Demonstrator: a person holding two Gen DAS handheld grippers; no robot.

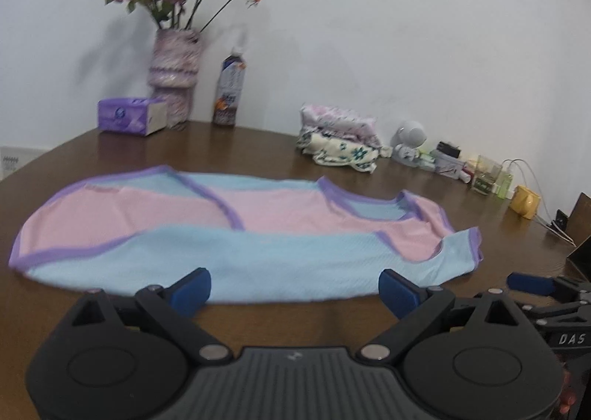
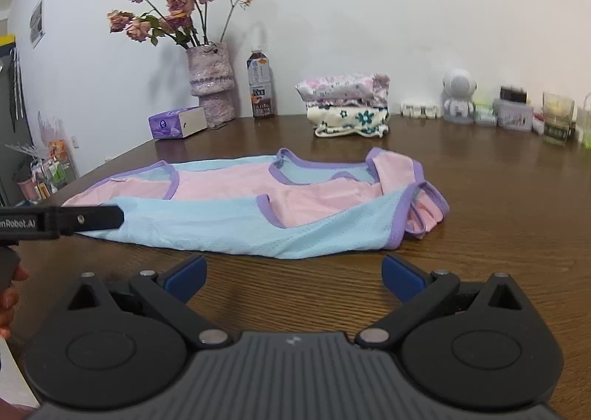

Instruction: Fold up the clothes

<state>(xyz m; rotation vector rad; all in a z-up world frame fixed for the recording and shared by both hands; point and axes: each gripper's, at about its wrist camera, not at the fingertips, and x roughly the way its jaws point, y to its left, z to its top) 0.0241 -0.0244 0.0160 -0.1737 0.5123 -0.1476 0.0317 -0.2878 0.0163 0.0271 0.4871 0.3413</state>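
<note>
Am holding both claws wide, nothing between pads. Left claw (image 1: 294, 290) hovering at near hem of pink-blue garment (image 1: 236, 231), not gripping. Right claw (image 2: 294, 277) hovering over bare bench (image 2: 498, 220) just short of garment. Garment lying flat mid-bench, folded lengthwise. Folded clothes stack (image 2: 349, 106) sitting by far edge.
</note>
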